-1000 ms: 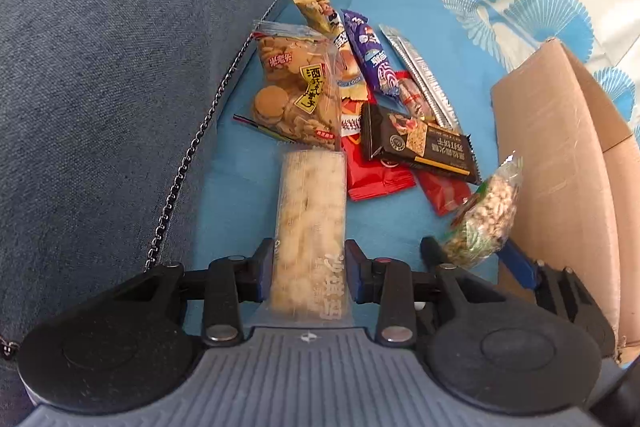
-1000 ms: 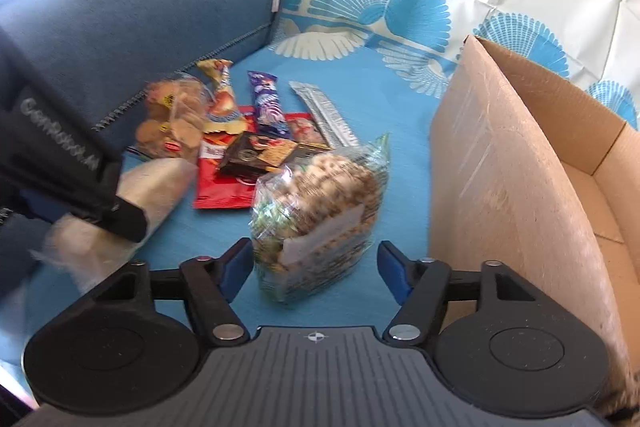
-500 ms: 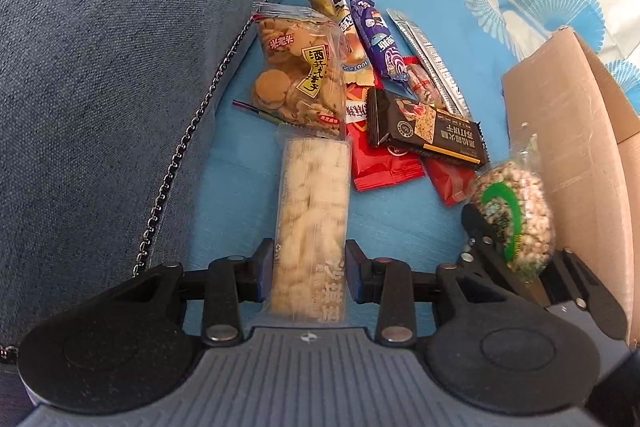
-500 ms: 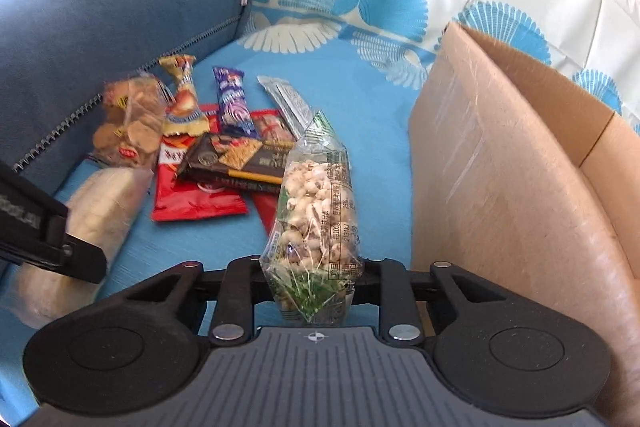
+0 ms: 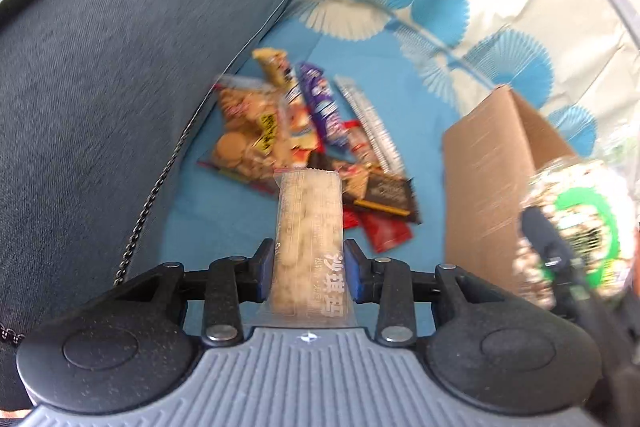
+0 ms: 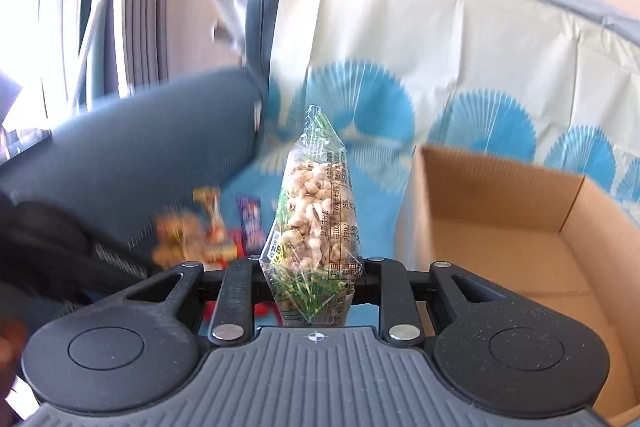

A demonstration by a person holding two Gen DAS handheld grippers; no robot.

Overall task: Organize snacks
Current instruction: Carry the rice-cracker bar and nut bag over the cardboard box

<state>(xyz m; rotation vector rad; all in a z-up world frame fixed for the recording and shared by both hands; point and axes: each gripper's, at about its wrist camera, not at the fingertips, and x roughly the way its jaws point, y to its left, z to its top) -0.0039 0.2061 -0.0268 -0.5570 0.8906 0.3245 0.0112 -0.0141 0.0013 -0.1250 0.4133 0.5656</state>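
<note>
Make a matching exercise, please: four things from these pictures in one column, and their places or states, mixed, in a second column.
1. pale puffed-rice bar in clear wrapper
2. clear bag of nuts with green print
3. brown cardboard box
4. purple snack bar

a. open, nothing visible inside
b. in left gripper
c. lying on blue cloth
d. in right gripper

Pairs: 1-b, 2-d, 3-a, 4-c

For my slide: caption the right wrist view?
Right tongs grip a peanut bag beside the open box.
</note>
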